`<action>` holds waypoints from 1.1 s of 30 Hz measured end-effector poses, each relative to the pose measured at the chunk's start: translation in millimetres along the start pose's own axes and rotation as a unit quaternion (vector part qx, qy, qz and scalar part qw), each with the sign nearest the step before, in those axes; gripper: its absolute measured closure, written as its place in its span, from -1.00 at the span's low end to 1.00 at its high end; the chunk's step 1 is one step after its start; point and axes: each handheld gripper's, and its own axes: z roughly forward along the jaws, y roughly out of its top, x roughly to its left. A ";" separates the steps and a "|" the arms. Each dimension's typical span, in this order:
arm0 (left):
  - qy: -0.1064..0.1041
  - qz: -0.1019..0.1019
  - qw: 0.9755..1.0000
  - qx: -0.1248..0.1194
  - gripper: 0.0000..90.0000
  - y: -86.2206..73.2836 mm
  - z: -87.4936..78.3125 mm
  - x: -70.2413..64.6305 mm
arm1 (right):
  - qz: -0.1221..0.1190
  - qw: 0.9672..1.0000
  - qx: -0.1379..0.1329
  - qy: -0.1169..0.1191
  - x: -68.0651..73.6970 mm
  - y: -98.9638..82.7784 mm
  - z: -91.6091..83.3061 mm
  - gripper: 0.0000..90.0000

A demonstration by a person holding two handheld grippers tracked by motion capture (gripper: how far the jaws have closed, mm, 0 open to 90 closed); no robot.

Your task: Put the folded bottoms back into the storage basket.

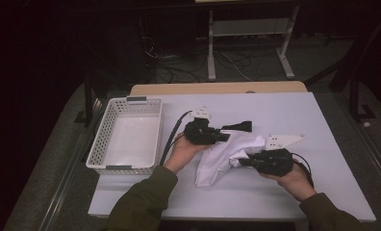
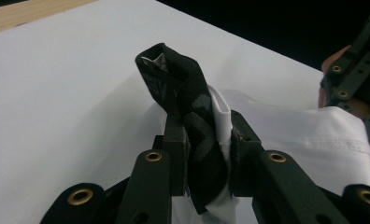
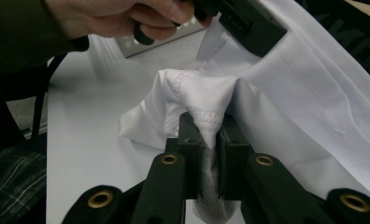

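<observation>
Garment [image 1: 224, 156] | right of basket [image 1: 127, 134] | left tool [image 1: 225, 135] pinches black band, right tool [image 1: 240, 161] pinches white hem | risk: thin folds slip if pulled apart.

No word, number or brand can be read anywhere. The black band [image 2: 197, 126] of the white garment [image 2: 314, 135] bears grey woven markings — possibly letters — but they are folded and too blurred to make out.

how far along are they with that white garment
Done: both grippers have a grip. The left gripper pinches the black waistband; the right gripper pinches a stitched hem of the white garment. In hand: it is bunched between them over the table. Left: the basket holds nothing yet.
</observation>
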 end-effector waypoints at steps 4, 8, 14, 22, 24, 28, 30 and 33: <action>-0.004 0.009 1.000 0.006 0.62 3.7 0.4 -2.9 | 0.003 1.000 -0.006 0.001 -1.9 5.2 4.7 0.80; -0.007 0.008 1.000 0.006 0.62 7.5 -1.3 -2.0 | 0.000 1.000 -0.008 -0.001 -4.6 10.8 8.0 0.81; -0.006 0.015 1.000 0.016 0.63 23.2 -6.4 2.2 | -0.003 1.000 -0.012 -0.005 -6.3 20.4 9.1 0.81; -0.012 0.006 1.000 0.004 0.63 34.8 -12.3 6.9 | -0.011 1.000 -0.016 0.000 -5.9 33.5 13.8 0.80; -0.010 0.009 1.000 0.006 0.63 38.6 -16.0 7.4 | -0.011 1.000 -0.018 0.000 -5.8 36.2 13.6 0.80; -0.004 0.017 1.000 0.011 0.63 47.3 -23.6 6.0 | -0.013 1.000 -0.024 -0.001 -6.5 42.4 12.8 0.81; -0.007 0.016 1.000 0.010 0.62 51.3 -27.5 6.0 | -0.013 1.000 -0.027 0.000 -6.7 45.8 12.9 0.81; -0.008 0.018 1.000 0.013 0.63 54.9 -32.2 7.1 | -0.010 1.000 -0.029 0.005 -6.7 51.4 14.9 0.81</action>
